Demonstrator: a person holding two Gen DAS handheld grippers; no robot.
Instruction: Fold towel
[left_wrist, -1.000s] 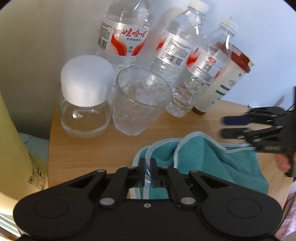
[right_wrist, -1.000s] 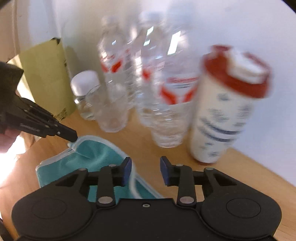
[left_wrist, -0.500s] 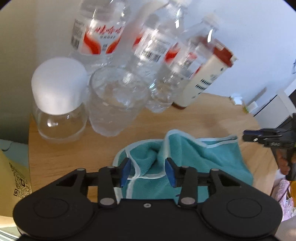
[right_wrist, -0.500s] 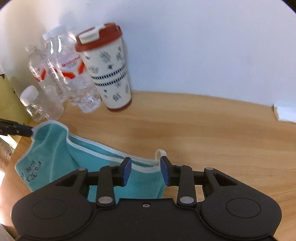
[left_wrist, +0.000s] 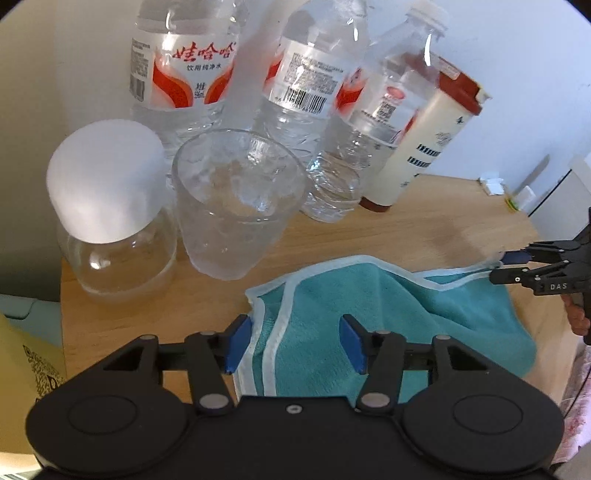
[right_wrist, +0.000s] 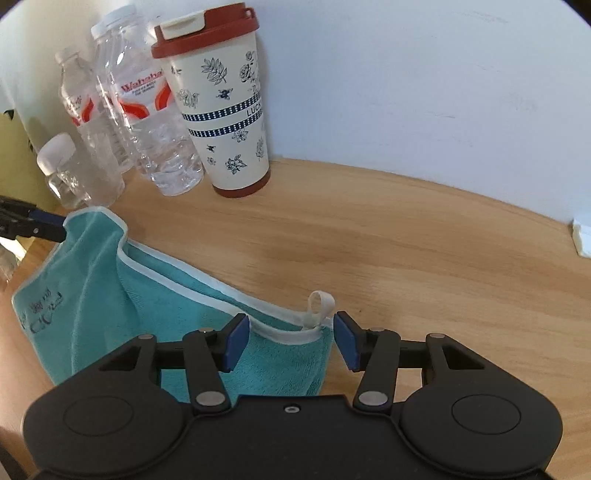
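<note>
Behind the towel (left_wrist: 369, 295), empty glass (left_wrist: 236, 203), clear bottles (left_wrist: 310, 96), lidded tumbler (right_wrist: 221, 110)

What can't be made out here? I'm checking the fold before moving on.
- Teal towel: near edge hidden behind the left tongs in the left wrist view.
- Same towel's lower part: hidden behind the right tongs in the right wrist view.
- Embroidered mark: too small to read.

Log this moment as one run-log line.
task: fold towel | left gripper: open, over teal white-trimmed towel | right gripper: open, at towel's loop corner | towel: on wooden table, rumpled, not folded flat
</note>
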